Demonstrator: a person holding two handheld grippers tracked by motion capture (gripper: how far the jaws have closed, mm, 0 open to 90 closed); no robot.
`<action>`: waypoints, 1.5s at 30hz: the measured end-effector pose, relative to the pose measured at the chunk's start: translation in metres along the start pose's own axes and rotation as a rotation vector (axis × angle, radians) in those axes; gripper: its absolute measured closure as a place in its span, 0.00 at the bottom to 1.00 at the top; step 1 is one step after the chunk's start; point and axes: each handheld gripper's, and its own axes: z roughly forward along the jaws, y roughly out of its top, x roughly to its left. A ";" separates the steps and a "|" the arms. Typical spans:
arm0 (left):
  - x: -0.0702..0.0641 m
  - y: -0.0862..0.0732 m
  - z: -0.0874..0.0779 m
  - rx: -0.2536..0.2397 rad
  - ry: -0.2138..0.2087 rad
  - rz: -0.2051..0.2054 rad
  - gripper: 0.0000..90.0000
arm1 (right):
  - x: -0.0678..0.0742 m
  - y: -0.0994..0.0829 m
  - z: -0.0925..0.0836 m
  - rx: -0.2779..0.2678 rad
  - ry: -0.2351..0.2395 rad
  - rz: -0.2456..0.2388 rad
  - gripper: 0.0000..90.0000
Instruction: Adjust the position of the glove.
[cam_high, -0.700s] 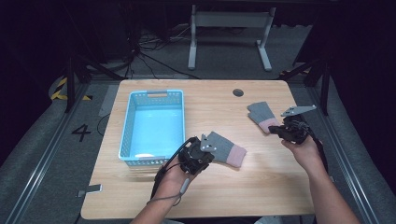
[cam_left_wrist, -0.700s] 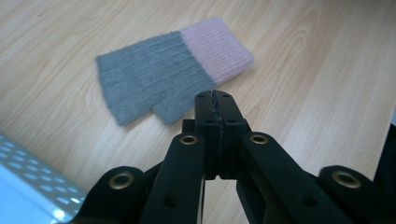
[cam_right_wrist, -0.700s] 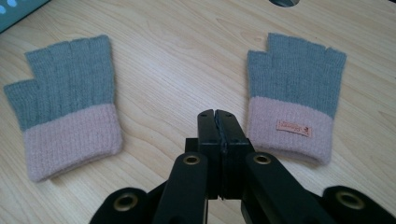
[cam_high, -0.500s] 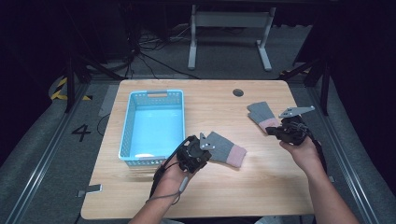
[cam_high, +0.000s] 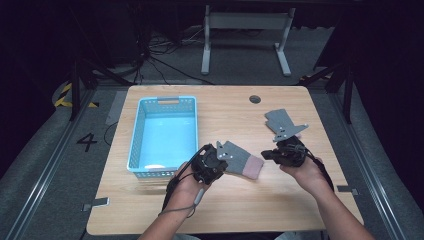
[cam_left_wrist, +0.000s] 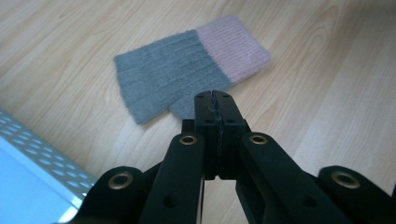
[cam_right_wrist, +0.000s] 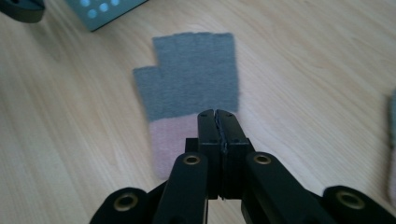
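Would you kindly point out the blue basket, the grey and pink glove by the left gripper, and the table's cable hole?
blue basket (cam_high: 165, 101): high view, far rim at the handle.
grey and pink glove (cam_left_wrist: 168, 74): left gripper view, grey ribbed part.
cable hole (cam_high: 255, 99): high view, its middle.

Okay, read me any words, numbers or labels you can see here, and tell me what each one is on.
"4": a dark numeral on the grey floor left of the table.
No readable text on the blue basket, the gloves or the grippers.
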 end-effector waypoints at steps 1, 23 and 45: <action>0.000 0.000 0.000 -0.003 -0.005 0.001 1.00 | 0.004 0.001 0.002 0.003 0.010 -0.005 1.00; 0.017 -0.001 -0.005 -0.005 -0.031 -0.048 1.00 | 0.052 0.003 0.042 0.177 0.180 -0.176 1.00; 0.019 0.003 0.001 0.007 -0.047 -0.038 1.00 | 0.036 -0.014 0.059 0.276 0.150 -0.124 1.00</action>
